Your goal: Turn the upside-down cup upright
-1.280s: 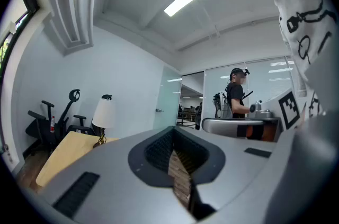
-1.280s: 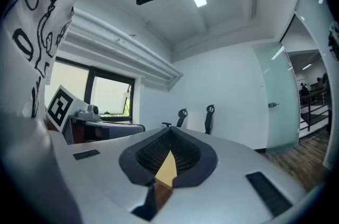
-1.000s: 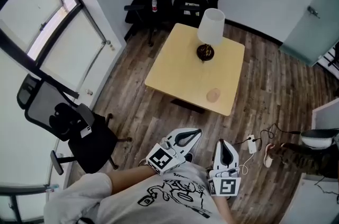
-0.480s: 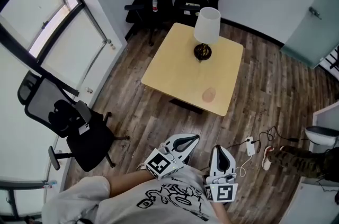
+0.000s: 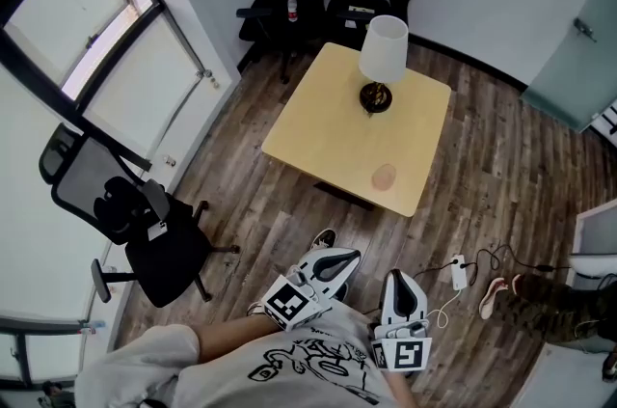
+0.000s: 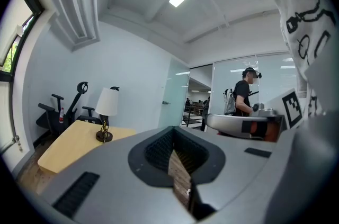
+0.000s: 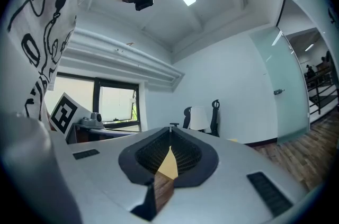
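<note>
A small, pale pink translucent cup stands on the light wooden table, near its front right edge; it is too small to tell which way up it is. Both grippers hang close to my chest, well short of the table. My left gripper is shut with nothing in it, and in its own view the jaws of the left gripper meet. My right gripper is also shut and empty, its jaws closed in the right gripper view. The cup shows in neither gripper view.
A lamp with a white shade stands at the table's far side. Two black office chairs line the back wall and a mesh chair stands by the window at left. A power strip with cable and a shoe lie on the floor.
Both grippers have sunk a little and drawn closer to my body. The head camera has shifted slightly. The cup and lamp stay where they were.
</note>
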A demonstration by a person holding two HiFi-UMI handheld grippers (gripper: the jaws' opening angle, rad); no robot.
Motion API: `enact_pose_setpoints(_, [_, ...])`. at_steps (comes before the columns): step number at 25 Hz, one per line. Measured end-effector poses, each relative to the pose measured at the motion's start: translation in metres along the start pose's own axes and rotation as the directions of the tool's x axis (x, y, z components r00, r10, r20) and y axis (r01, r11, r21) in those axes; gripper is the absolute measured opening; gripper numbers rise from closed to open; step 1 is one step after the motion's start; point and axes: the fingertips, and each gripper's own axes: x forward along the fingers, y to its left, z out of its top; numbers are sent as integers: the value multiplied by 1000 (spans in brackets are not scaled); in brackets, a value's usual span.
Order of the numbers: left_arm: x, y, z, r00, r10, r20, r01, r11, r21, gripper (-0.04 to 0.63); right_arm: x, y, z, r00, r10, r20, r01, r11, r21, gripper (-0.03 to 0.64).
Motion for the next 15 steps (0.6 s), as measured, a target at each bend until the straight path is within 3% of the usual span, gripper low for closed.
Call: enact_pose_setpoints(15, [52, 76, 19, 999, 1, 32, -1, 1000, -12, 3, 79, -37, 8, 1000, 0, -2, 0, 999, -42, 26])
